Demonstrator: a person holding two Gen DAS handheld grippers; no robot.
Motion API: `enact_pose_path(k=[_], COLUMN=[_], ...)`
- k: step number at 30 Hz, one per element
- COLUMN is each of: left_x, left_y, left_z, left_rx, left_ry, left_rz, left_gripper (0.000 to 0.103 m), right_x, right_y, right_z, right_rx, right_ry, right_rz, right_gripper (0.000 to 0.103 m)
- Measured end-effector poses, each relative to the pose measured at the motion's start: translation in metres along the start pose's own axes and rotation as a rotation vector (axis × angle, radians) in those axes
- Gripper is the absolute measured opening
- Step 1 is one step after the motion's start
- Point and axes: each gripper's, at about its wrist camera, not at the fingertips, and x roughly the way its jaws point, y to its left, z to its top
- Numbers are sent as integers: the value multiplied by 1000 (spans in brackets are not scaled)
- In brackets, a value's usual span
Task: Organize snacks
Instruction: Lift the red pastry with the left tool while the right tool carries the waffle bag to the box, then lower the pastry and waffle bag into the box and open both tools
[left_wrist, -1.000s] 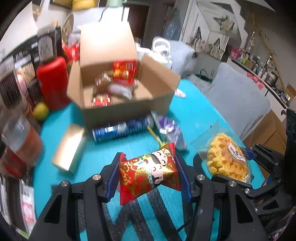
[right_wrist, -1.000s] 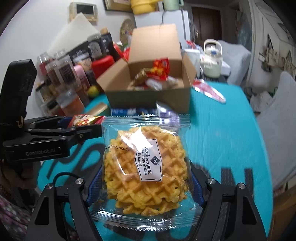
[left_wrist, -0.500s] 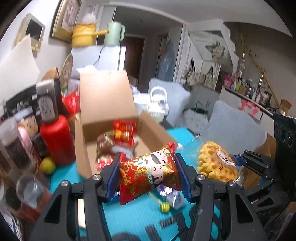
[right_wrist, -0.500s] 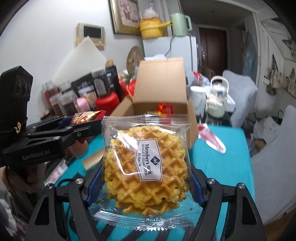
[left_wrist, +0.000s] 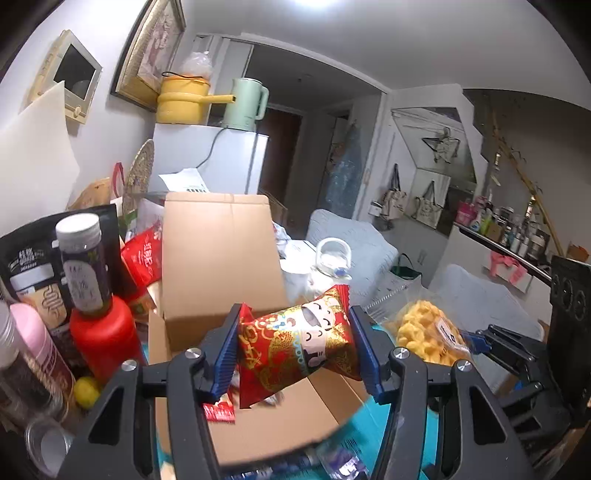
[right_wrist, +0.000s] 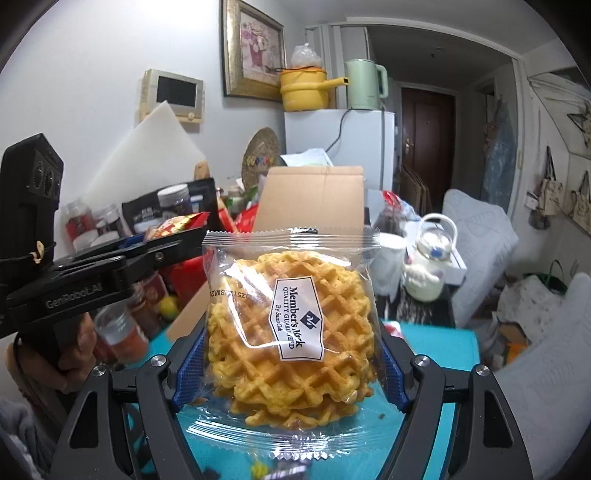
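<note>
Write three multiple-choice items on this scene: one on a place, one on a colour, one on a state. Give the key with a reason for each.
1. Where does the yellow pot stand?
A. On top of the white fridge
B. Inside the cardboard box
C. On the teal tablecloth

2. What colour is the kettle beside that pot?
A. Red
B. Pale green
C. Black

3. What is the state of the right gripper?
A. Open and empty
B. Shut on the red snack packet
C. Shut on the waffle packet

Key: 1 A, the pot sits on the fridge top, next to the kettle. 2 B, the kettle is pale green in both views. 3 C, the blue pads press both sides of the clear waffle packet; the red one is in the left gripper.
</note>
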Motion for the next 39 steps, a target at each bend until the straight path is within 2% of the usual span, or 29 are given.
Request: enact_pose_path(k=[4, 11, 18, 30, 39], left_x=[26, 60, 90, 144, 168], left_y=[9, 34, 47, 53, 63], left_z=[6, 5, -5, -35, -52], left_rx=[-1, -52, -44, 0, 3], left_ry=[0, 55, 132, 292, 372], left_rz=[73, 120, 163, 225, 238], left_gripper=[55, 55, 55, 55, 55], right_x=[30, 79, 114, 166, 187], right_y=[-5, -16, -25, -47, -51], right_z=[6, 12, 6, -18, -30], right_rx=[-4, 36, 56, 104, 92], right_ry=[-2, 21, 66, 231, 289], right_rz=[14, 86, 126, 122, 70], right_gripper=[78, 78, 78, 78, 78])
